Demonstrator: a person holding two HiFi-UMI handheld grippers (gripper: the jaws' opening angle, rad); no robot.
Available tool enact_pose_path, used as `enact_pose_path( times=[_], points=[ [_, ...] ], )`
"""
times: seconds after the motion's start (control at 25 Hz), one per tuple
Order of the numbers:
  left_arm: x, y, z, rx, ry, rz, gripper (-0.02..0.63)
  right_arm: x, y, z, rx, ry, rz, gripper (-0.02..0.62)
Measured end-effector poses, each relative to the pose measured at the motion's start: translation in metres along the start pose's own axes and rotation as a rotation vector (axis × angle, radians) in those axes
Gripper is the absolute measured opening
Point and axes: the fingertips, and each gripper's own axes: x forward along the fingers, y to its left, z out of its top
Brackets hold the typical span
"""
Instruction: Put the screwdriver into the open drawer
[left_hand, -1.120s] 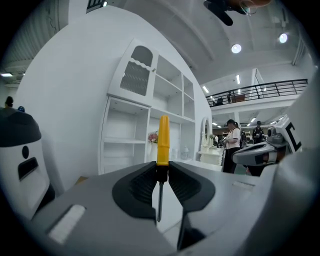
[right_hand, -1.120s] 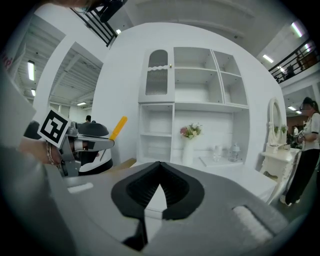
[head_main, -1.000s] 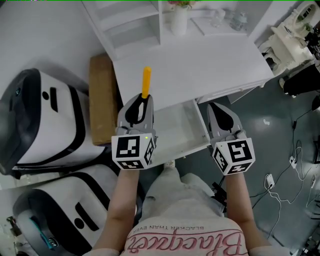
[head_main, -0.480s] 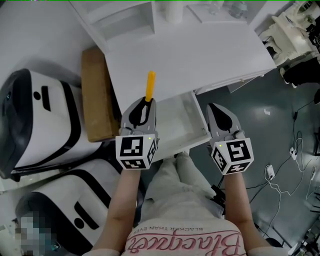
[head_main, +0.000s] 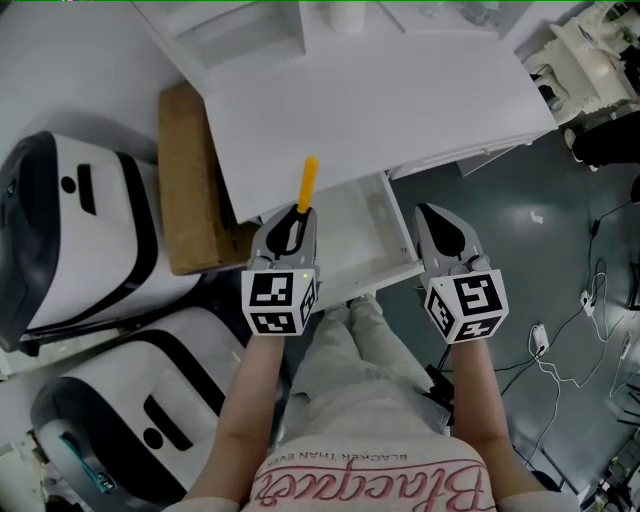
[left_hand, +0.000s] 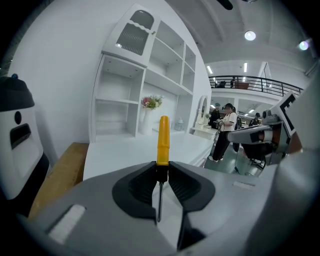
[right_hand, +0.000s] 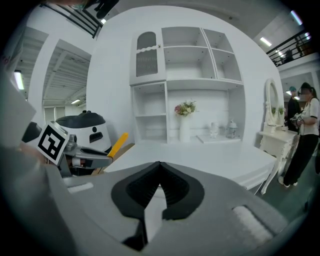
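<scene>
Both bare forearms reach forward side by side, the left forearm (head_main: 245, 400) level with the right forearm (head_main: 478, 410). The left gripper (head_main: 295, 214) points ahead and slightly down, its jaws clamped on a screwdriver (left_hand: 163, 140) just below the yellow handle, which juts past the tips. The right gripper (head_main: 432, 213) points the same way, jaw tips together with nothing between them.

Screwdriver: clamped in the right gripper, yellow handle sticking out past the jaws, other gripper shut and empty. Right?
Wrong gripper. The left gripper clamps the screwdriver, as the left gripper view shows: yellow handle sticking out past the jaws, shaft running back between them. The other one, the right gripper, is shut and empty.
</scene>
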Motion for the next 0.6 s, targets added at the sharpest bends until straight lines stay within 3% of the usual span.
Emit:
enact_pose_path(
  times=[0.6],
  points=[
    [0.029,-0.015,-0.064,0.008,0.213,-0.08,0.095,0.011,-0.01,-0.014,0.019,0.042,0.013,0.002]
  ],
)
